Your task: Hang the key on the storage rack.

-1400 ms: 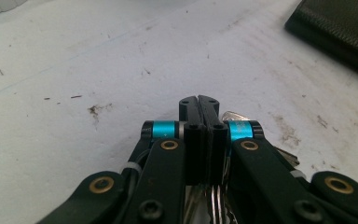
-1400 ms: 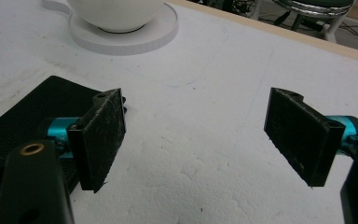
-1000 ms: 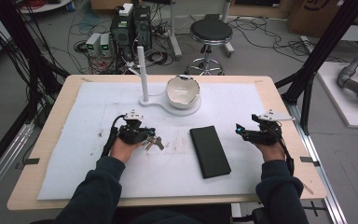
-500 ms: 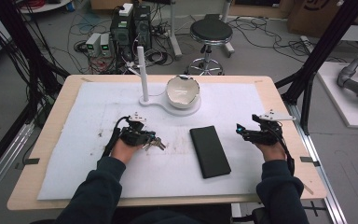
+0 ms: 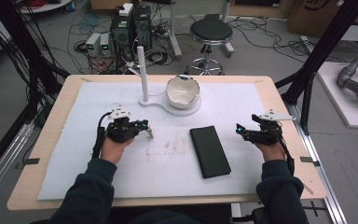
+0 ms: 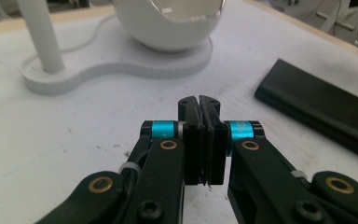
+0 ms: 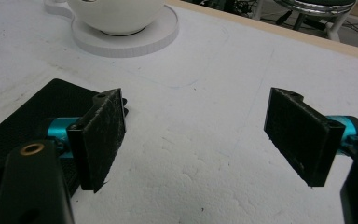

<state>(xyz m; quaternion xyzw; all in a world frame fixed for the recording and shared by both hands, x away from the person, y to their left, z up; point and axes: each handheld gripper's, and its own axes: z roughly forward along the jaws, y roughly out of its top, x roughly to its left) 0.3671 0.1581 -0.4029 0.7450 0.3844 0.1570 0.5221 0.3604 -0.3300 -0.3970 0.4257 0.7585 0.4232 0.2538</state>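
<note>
Left gripper [image 6: 199, 105]: jaws being held together; possibly something thin is being pinched, too small to tell. Right gripper [image 7: 193, 135]: jaws being held apart. Black case [image 5: 209, 150]: being left between them. White bowl [image 5: 182, 91]: beyond, on stand [image 5: 142, 100]. Step judged preparatory; an approach is being called for next.

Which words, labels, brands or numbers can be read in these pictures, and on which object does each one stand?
None can be read.
Cardboard box, top right of the high view: dark print, too blurred and cut off to read.
Black flat case, white bowl, white stand: no text visible.
Left gripper and right gripper: no markings visible.
</note>
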